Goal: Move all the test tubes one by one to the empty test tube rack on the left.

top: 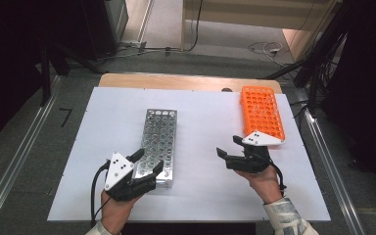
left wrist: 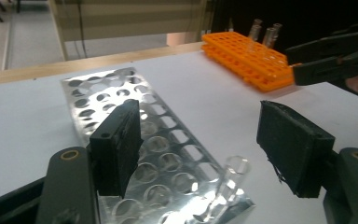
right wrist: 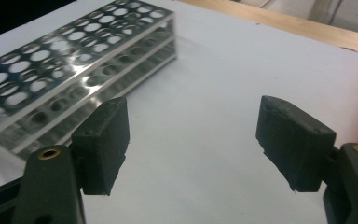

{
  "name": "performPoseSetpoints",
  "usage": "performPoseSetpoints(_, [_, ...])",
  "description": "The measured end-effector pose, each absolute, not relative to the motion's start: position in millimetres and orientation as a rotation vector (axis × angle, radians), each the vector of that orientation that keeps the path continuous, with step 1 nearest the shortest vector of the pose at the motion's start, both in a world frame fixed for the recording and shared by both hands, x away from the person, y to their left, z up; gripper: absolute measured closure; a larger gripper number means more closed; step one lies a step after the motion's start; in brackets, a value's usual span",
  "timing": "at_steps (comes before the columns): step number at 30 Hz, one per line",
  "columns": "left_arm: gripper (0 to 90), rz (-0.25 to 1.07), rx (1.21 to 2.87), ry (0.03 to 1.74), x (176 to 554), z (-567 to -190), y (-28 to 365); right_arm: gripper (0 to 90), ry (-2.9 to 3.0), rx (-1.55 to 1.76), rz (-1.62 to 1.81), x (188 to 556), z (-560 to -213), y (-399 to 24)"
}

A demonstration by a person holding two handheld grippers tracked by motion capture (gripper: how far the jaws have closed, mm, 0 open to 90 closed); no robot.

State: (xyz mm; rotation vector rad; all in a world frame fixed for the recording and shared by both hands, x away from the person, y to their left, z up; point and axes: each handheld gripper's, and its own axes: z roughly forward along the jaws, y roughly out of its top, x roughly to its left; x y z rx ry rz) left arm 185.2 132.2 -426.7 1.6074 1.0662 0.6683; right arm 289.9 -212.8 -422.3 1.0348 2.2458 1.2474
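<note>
A silver metal tube rack point(top: 157, 142) lies lengthwise on the white sheet, left of centre. An orange tube rack point(top: 262, 112) sits at the far right. My left gripper point(top: 149, 160) hovers over the metal rack's near end, its jaws open. In the left gripper view a clear test tube point(left wrist: 233, 179) stands in a near corner hole of the metal rack point(left wrist: 121, 98), between and below my fingers point(left wrist: 293, 149), which do not touch it. My right gripper point(top: 228, 146) is open and holds nothing, just in front of the orange rack. A few clear tubes point(left wrist: 265, 35) stand in the orange rack point(left wrist: 247, 58).
The white sheet point(top: 200, 122) covers a wooden table whose far edge point(top: 186, 81) shows beyond it. Grey floor with metal rails runs along both sides. Cables lie on the floor point(top: 267, 48) behind the table.
</note>
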Motion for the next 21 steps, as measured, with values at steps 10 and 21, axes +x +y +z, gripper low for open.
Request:
performPoseSetpoints(10, [28.8, 0.737, 1.547, 1.249, 210.8, -438.2, 176.6, 24.9, 2.128, 1.175, 1.159, 311.7, -428.4, -247.7])
performPoseSetpoints(21, [25.5, 0.75, 1.539, 1.32, 218.6, -444.5, 189.6, 26.4, 1.971, 1.322, 1.055, 335.8, -436.3, -286.8])
